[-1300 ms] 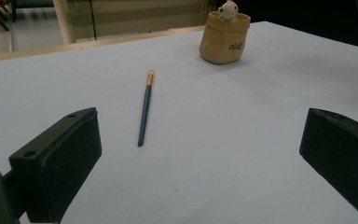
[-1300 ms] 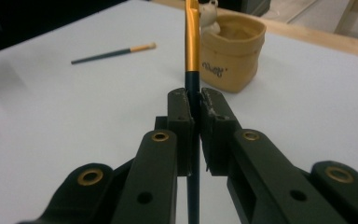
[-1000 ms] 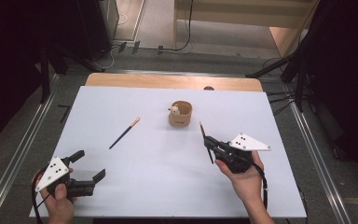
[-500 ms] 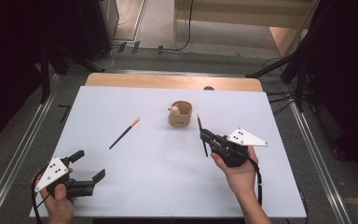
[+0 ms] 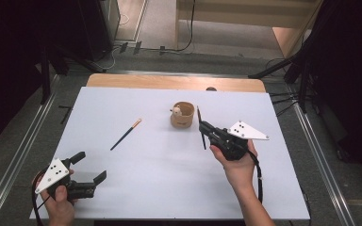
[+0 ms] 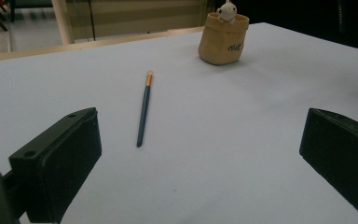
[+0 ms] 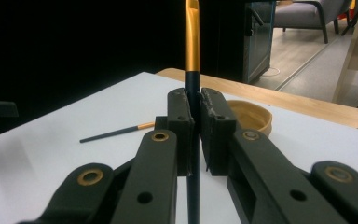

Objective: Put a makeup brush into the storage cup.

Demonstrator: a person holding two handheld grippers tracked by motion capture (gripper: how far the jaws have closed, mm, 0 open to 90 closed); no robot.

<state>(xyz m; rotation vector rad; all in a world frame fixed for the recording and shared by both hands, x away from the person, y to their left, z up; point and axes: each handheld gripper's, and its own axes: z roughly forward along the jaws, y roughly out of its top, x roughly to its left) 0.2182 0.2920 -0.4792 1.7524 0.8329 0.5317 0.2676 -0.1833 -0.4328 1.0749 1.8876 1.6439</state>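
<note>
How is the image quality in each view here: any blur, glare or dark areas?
High view: even light on the white table, dark surroundings, slightly soft. Left gripper view: the near fingers are soft, the brush on the table and holder fairly sharp. Right gripper view: the held brush shows glare on its gold band, with a black background at left.

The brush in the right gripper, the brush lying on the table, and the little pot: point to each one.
held brush (image 7: 192, 42), right gripper view, gold ferrule.
loose brush (image 6: 143, 112), left gripper view, dark handle.
pot (image 5: 183, 118), high view, front wall.
</note>
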